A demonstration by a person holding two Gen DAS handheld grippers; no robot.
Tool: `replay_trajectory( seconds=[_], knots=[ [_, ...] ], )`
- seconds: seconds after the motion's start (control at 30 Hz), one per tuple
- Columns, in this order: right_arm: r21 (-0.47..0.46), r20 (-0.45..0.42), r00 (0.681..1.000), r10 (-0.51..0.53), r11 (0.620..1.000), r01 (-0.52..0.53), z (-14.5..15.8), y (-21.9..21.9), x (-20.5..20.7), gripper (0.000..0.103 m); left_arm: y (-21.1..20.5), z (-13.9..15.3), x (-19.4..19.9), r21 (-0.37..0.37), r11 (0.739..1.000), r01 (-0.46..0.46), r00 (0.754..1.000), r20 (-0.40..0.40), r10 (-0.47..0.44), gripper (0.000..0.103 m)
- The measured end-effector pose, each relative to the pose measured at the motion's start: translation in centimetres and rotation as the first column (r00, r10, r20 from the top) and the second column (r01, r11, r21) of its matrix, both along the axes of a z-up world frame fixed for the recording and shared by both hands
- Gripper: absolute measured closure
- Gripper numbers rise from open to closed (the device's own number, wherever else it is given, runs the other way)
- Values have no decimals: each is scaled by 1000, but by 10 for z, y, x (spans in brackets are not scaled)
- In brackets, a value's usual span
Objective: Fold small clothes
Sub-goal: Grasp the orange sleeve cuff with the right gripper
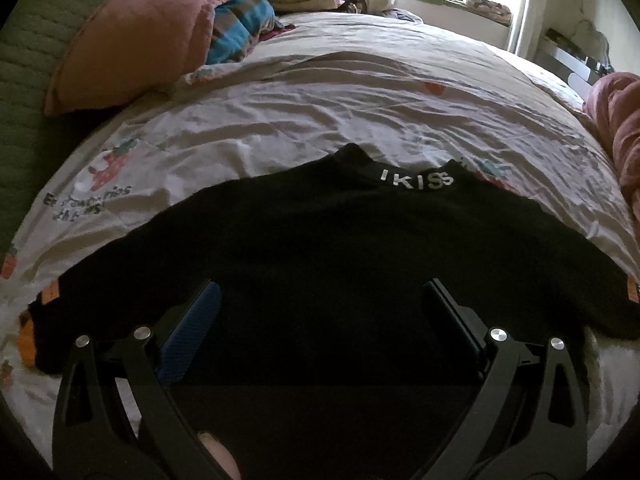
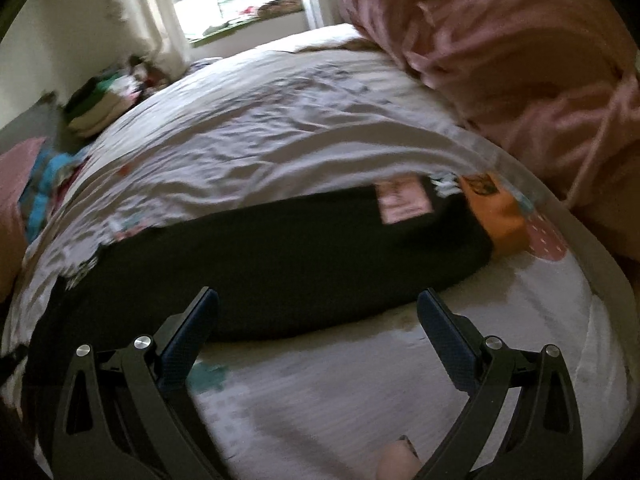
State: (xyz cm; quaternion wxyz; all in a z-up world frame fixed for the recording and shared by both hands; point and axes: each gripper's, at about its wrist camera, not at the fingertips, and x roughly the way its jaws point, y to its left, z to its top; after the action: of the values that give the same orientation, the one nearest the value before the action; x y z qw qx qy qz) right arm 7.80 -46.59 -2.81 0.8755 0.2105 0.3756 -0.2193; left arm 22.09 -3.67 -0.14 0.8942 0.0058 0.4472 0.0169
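My left claw (image 1: pixel 322 300) is matt black plastic, its arms pinned with small bright metal studs; the inner pads (image 1: pixel 200 320) wear a blue, finely dimpled rubbery skin. My right claw (image 2: pixel 318 312) is the same make. Under and ahead of my left claw lies a black top (image 1: pixel 320 248) of soft, matt knit cloth, with white stitched lettering (image 1: pixel 416 182) on its collar. Beyond it spreads a bed sheet (image 1: pixel 320 112) of thin, creased, printed cotton-like cloth. Far ahead to my left sits a pink quilted cushion (image 1: pixel 148 28), dull and padded. To the right of my right claw, a pink blanket (image 2: pixel 520 80) looks fleecy.
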Motion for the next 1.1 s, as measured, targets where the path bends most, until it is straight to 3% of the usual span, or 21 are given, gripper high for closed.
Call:
replay_trajectory(
  seconds=[0.27,0.47,0.57,0.63,0.73,0.8,1.1],
  knots=[
    [110,-59,984,-167,979,173,-33,-72,-4,5,2,-23,9,-17,1000,-13,1000,-15,13,9],
    [166,-25,974,-225,960,226,-47,-100,2,8,1,-30,5,-41,999,3,1000,-29,-4,9],
    [171,3,962,-274,948,270,-47,-109,2,35,4,-27,3,-75,997,4,1000,-30,-7,9],
    [201,35,955,-296,938,283,-47,-116,-1,62,5,-24,0,-87,996,6,1000,-24,-8,9],
    [243,84,954,-287,935,260,-46,-123,-6,83,6,-20,-2,-96,995,6,1000,-17,-8,9],
    [245,116,957,-266,941,232,-41,-121,-8,88,7,-17,-3,-110,994,8,1000,-16,-10,9],
    [151,268,958,-103,986,64,17,-83,-5,89,4,6,-7,-138,990,22,1000,10,-20,9]
  ],
)
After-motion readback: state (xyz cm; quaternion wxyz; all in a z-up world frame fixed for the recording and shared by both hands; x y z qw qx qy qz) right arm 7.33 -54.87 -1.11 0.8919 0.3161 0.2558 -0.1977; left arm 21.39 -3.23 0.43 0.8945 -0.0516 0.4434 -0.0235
